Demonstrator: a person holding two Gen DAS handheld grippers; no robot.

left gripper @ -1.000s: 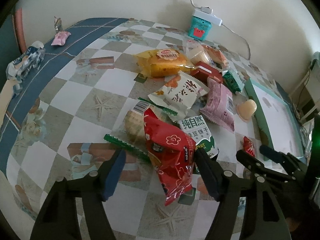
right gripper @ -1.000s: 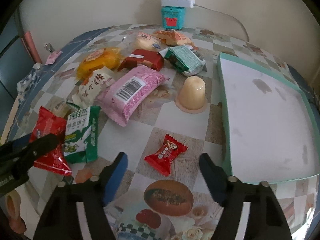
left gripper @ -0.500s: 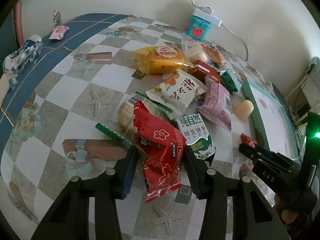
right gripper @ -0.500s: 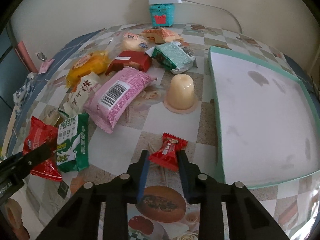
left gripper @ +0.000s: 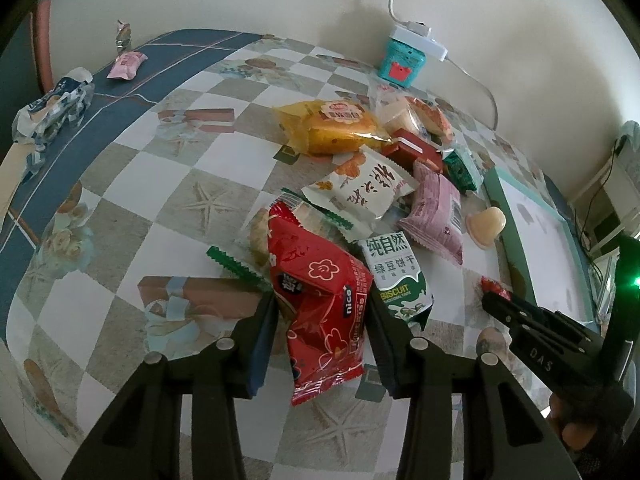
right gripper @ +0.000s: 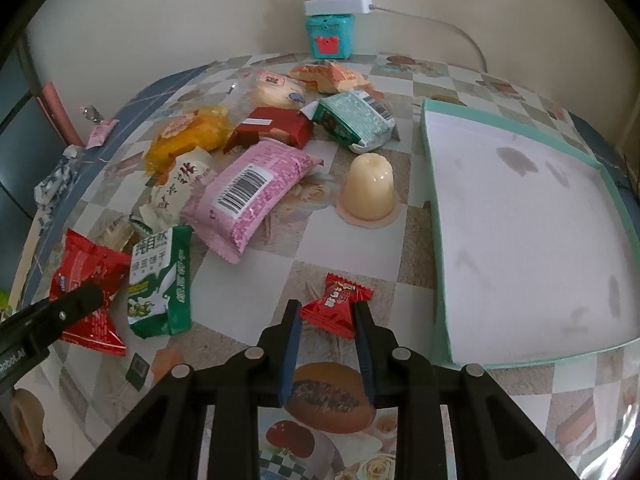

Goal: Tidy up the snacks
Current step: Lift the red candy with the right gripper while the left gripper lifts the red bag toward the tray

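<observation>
Left wrist view: a tabletop point(left gripper: 132, 184) with checkered, starfish-patterned cloth runs to a cream wall. The left claw point(left gripper: 322, 312), angled steeply down, pinches a crinkled red snack bag point(left gripper: 320, 296) with white flower outlines at the near end of the snack heap.

Right wrist view: a shallow teal-rimmed tray point(right gripper: 436, 248) lies at right. The right claw point(right gripper: 327, 316), tilted down, clamps a small red candy point(right gripper: 334, 308) near the tray's left rim.
</observation>
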